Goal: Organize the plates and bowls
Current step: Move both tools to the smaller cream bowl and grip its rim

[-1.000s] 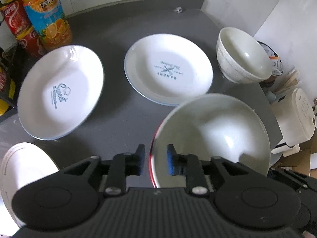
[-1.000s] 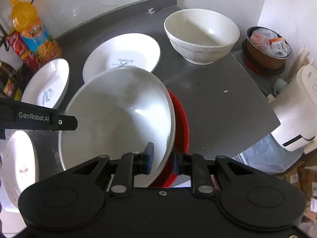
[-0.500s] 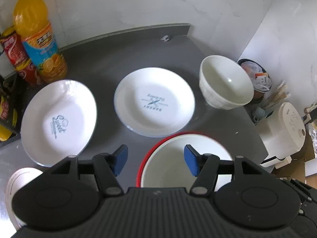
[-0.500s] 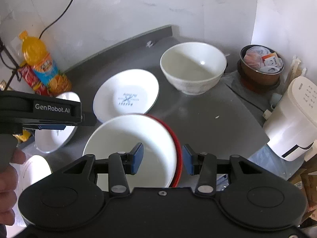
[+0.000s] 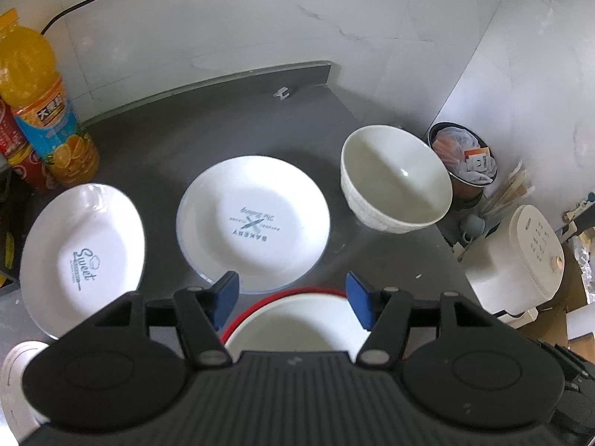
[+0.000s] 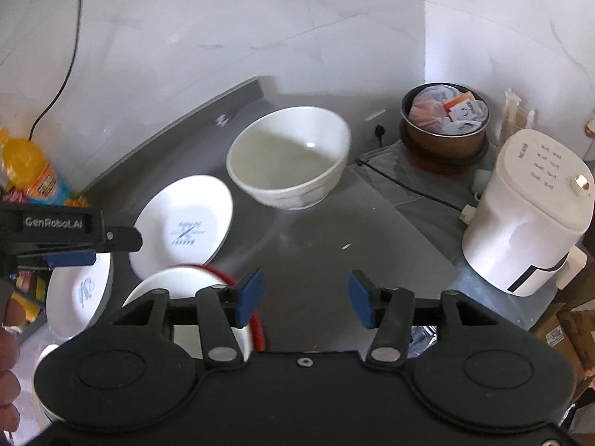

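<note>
A red-rimmed white bowl [image 5: 290, 319] rests on the grey counter [image 5: 208, 130] just below my left gripper [image 5: 293, 299], which stands open above it with nothing between its pads. My right gripper [image 6: 305, 299] hangs over bare counter with its jaws still opening and nothing between them; the red-rimmed bowl [image 6: 193, 282] lies to its left. A "Bakery" plate [image 5: 253, 223], a "Sweet" plate [image 5: 80, 256] and a deep white bowl [image 5: 394, 182] sit behind. A further white dish [image 5: 15, 383] shows at the lower left. The left gripper's finger [image 6: 70, 230] crosses the right wrist view.
An orange juice bottle [image 5: 41, 107] and a red can [image 5: 16, 156] stand at the back left. A white appliance [image 6: 528, 208] and a brown pot of packets [image 6: 446, 122] sit beyond the counter's right edge. A hand [image 6: 7, 371] shows at the left border.
Both grippers let go of the red-rimmed bowl, which went from tilted to flat on the counter. Both opened, drew back and rose; the right one also swung right.
</note>
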{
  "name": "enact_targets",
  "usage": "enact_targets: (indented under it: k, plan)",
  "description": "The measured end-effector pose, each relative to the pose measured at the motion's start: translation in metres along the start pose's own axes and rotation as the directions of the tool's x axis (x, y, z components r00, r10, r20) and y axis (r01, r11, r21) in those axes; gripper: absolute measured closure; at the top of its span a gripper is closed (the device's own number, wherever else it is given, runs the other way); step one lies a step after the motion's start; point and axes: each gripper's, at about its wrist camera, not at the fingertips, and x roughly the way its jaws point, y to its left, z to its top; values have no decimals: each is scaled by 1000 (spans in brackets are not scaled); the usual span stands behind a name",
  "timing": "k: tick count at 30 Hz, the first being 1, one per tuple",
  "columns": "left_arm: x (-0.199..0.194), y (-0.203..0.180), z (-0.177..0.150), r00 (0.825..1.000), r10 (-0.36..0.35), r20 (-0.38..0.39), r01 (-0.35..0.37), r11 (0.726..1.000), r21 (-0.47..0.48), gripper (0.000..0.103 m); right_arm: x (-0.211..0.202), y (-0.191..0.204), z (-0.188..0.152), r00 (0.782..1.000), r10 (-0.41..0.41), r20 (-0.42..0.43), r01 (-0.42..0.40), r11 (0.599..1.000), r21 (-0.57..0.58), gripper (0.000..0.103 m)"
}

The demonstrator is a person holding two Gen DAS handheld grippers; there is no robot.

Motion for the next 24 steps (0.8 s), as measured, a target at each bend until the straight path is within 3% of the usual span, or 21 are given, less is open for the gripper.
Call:
enact_targets:
  k: [11, 24]
  plan:
    - [26, -27, 26, 1000, -17, 6, 17, 1000, -12, 41, 21, -28, 25, 999, 48, 23, -50, 996, 76, 50]
    - [79, -47, 60, 999, -34, 2, 34, 999, -36, 42, 76, -52, 72, 996, 73, 50, -81, 982, 169, 50]
